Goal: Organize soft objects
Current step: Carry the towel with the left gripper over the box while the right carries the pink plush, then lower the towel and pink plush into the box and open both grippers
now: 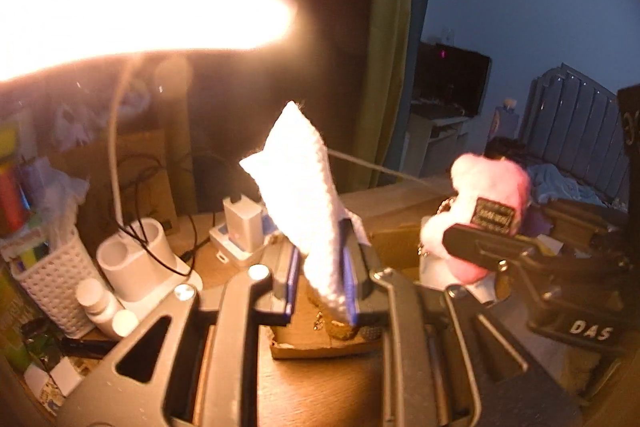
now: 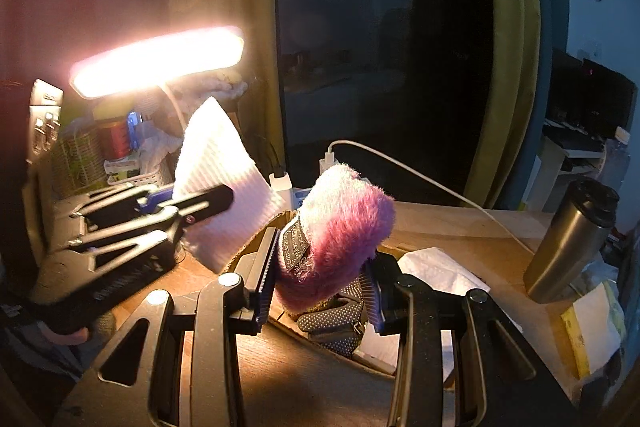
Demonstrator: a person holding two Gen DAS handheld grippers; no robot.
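Observation:
In the left wrist view my left gripper (image 1: pixel 324 279) is shut on the lower end of a white knitted pad (image 1: pixel 298 183), which stands up and leans left. To its right, my right gripper (image 1: pixel 472 231) holds a pink fluffy toy (image 1: pixel 496 183) with a dark label. In the right wrist view my right gripper (image 2: pixel 320 279) is shut on that pink fluffy toy (image 2: pixel 344 227), which is squeezed between the pads. My left gripper (image 2: pixel 200 201) is at the left with the white knitted pad (image 2: pixel 216 183). Both hover over an open cardboard box (image 2: pixel 252 251).
A bright desk lamp (image 2: pixel 160 59) glares at the upper left. The box holds a dark dotted strap (image 2: pixel 336 323) and white paper (image 2: pixel 436 267). A steel tumbler (image 2: pixel 572 239) stands to the right. At the left are a white basket (image 1: pixel 52 287), a white holder (image 1: pixel 140 259), a small bottle (image 1: pixel 100 303) and a charger (image 1: pixel 244 227).

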